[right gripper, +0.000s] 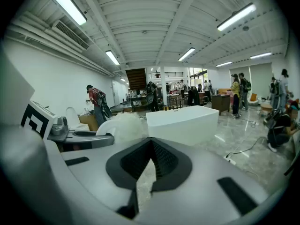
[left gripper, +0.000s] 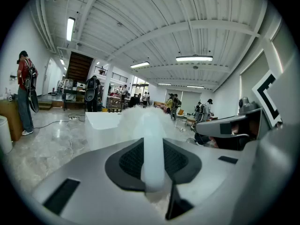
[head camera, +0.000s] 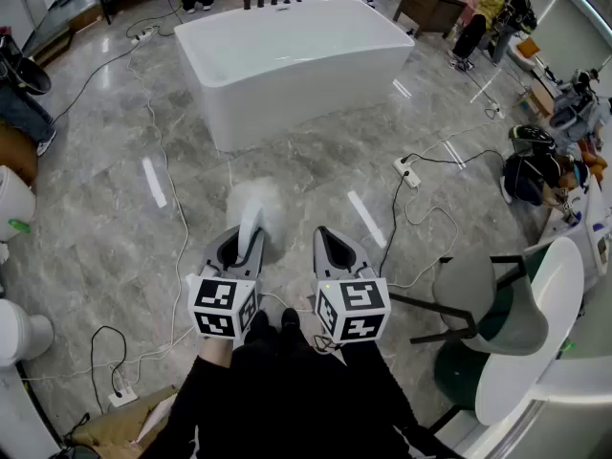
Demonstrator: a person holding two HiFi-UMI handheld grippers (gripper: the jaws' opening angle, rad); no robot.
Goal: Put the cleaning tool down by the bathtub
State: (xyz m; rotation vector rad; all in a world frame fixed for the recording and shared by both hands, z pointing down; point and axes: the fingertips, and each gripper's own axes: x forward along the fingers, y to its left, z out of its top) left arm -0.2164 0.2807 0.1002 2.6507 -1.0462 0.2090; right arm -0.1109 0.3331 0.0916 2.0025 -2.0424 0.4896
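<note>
The cleaning tool is a white duster with a fluffy head (head camera: 256, 202) and a pale handle (head camera: 251, 229). My left gripper (head camera: 239, 247) is shut on that handle, and the head sticks out in front, above the floor. In the left gripper view the handle (left gripper: 153, 149) runs up between the dark pads to the fluffy head (left gripper: 138, 118). The white bathtub (head camera: 296, 60) stands further ahead on the marble floor, seen also past the duster (left gripper: 99, 121). My right gripper (head camera: 330, 245) is beside the left, shut and empty (right gripper: 151, 144); it faces the bathtub (right gripper: 183, 121).
Cables snake over the floor, with a power strip (head camera: 407, 172) at the right. A grey chair (head camera: 478, 299) stands close at my right. White toilets (head camera: 14, 208) line the left edge. People sit and stand at the back and right of the room.
</note>
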